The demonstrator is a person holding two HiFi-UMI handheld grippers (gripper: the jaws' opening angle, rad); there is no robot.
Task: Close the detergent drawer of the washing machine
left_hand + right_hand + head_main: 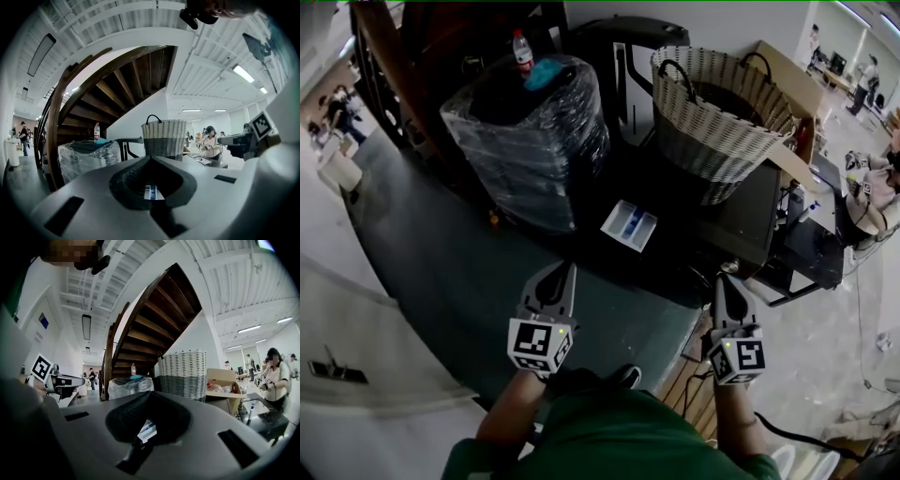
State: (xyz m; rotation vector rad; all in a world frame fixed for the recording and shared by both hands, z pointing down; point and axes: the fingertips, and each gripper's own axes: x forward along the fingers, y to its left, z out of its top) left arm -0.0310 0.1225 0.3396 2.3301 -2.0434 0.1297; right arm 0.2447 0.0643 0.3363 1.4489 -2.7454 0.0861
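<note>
The dark washing machine stands ahead of me, and its white detergent drawer with blue compartments sticks out, open. My left gripper is held below and left of the drawer, apart from it, jaws shut and empty. The right gripper hovers below and right of the drawer, also shut on nothing. In the left gripper view the drawer shows through the hollow behind the shut tips of the left gripper. The right gripper view frames the drawer the same way behind the right gripper.
A woven basket sits on top of the machine. A plastic-wrapped black bulk with a bottle stands to the left. A cardboard box and a seated person are at the right. A wooden staircase rises behind.
</note>
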